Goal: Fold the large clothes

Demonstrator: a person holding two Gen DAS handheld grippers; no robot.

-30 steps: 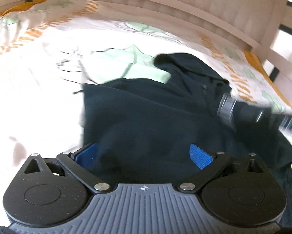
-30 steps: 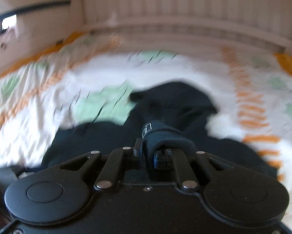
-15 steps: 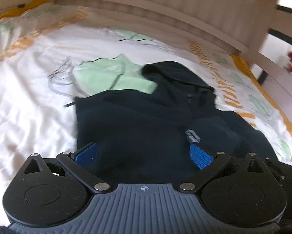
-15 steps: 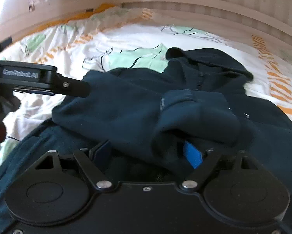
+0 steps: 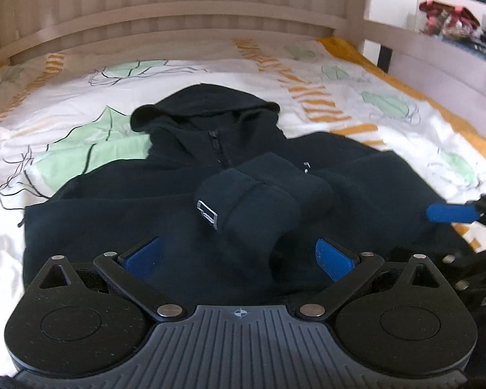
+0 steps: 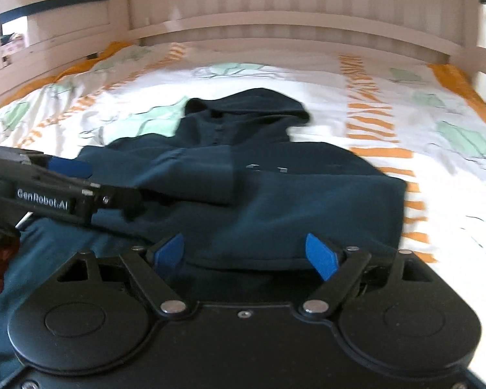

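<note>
Now both tongs (image 5: 238, 254) (image 6: 246, 253) wide open, clear of hoodie (image 5: 119, 214)

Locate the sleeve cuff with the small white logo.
In the left wrist view, the cuff lies folded across the hoodie's chest, just below the zipper, ahead of the open left gripper.

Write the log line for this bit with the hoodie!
hoodie: flat on bed, sleeve folded across chest | left gripper: open | right gripper: open, jaws just opened, empty
</note>
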